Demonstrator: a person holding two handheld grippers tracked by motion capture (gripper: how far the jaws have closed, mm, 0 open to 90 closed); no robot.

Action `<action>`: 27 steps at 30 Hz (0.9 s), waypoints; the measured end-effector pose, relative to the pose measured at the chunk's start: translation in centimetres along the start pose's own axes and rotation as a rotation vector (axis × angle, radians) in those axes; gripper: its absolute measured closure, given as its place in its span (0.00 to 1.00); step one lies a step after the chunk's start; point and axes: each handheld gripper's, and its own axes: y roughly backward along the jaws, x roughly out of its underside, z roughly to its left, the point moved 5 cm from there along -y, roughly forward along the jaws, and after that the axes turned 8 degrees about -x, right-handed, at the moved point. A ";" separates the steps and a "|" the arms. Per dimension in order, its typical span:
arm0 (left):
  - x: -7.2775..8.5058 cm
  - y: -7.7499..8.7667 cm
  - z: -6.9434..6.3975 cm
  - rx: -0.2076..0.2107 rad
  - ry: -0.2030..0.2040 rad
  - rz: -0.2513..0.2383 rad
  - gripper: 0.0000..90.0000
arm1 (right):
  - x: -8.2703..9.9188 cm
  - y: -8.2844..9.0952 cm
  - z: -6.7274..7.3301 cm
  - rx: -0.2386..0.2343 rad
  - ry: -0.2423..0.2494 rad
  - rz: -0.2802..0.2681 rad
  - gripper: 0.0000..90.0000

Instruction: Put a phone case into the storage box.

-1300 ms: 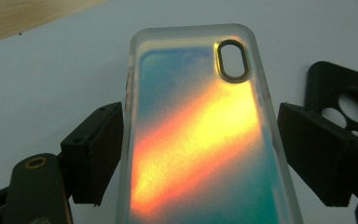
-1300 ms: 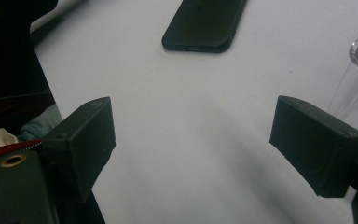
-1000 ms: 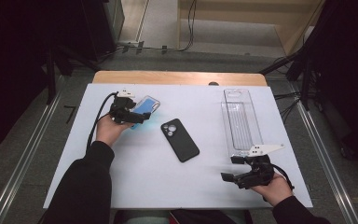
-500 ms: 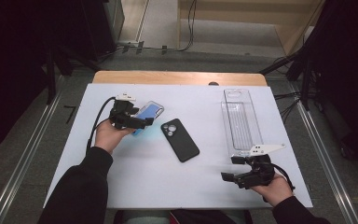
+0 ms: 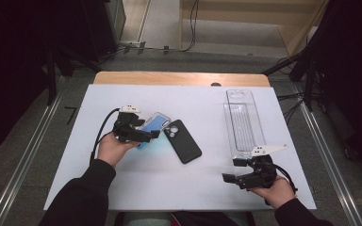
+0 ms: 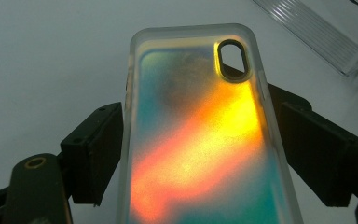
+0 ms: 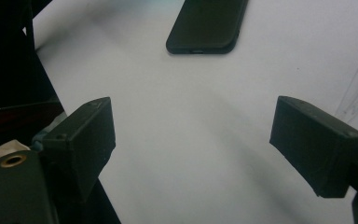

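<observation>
Left tongs (image 5: pixel 153 134) clamp phone case (image 6: pixel 200 140) by its long edges, its corner over black phone (image 5: pixel 183 141). Right tongs (image 5: pixel 229 170) open, empty, near the desk (image 5: pixel 193 188) front edge; bare desk between.

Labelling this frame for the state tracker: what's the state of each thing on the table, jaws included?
Iridescent clear-edged phone case: held between the left gripper's jaws, its end reaching over the black case.
Matte black phone case: flat on the table, back up, not gripped.
Clear long plastic tray: empty, resting on the table.
Left gripper: shut on the iridescent case.
Right gripper: jaws open, nothing between them.
</observation>
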 end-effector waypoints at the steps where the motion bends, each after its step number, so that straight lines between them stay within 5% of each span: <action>1: 0.2 0.1 -0.2 0.003 0.002 0.001 0.19 | 0.0 0.0 0.0 0.000 -0.002 -0.002 0.14; 18: 2.7 1.2 -3.0 0.052 0.034 -0.030 0.19 | -0.6 0.0 0.5 0.013 0.009 -0.018 0.14; 27: 3.6 1.8 -4.4 0.019 0.077 -0.085 0.19 | -1.0 0.1 1.0 0.014 -0.012 -0.039 0.14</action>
